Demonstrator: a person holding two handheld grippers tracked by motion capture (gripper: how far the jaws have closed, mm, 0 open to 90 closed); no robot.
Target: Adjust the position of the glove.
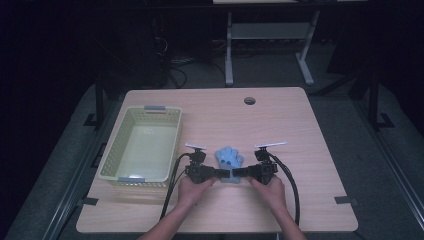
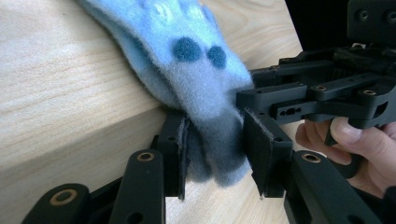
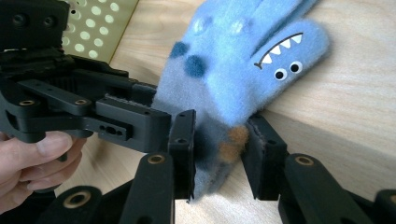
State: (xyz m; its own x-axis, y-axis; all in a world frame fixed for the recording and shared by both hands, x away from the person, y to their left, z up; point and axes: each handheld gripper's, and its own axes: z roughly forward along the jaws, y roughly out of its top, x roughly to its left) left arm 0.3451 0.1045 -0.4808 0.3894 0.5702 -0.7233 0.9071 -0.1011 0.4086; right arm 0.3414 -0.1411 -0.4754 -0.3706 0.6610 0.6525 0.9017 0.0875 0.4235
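A light blue plush glove (image 1: 229, 157) with dark blue spots and a toothy face lies near the middle of the wooden table (image 1: 300, 130). Both grippers hold its near end from opposite sides. My left gripper (image 1: 224, 173) comes in from the left, and in the left gripper view its jaws (image 2: 217, 149) press the fuzzy cuff (image 2: 210, 116). From the right, my right gripper (image 1: 238, 173) meets it, and its own view shows the jaws (image 3: 219, 149) closed on the cuff (image 3: 224, 93), where an orange patch shows. The fingertips of the two grippers nearly touch.
A pale yellow-green perforated basket (image 1: 112, 150) stands on the left part of the table; its wall (image 3: 93, 28) shows in the right gripper view. A cable hole (image 1: 249, 100) sits near the far edge. Cables trail from both grippers toward the front edge.
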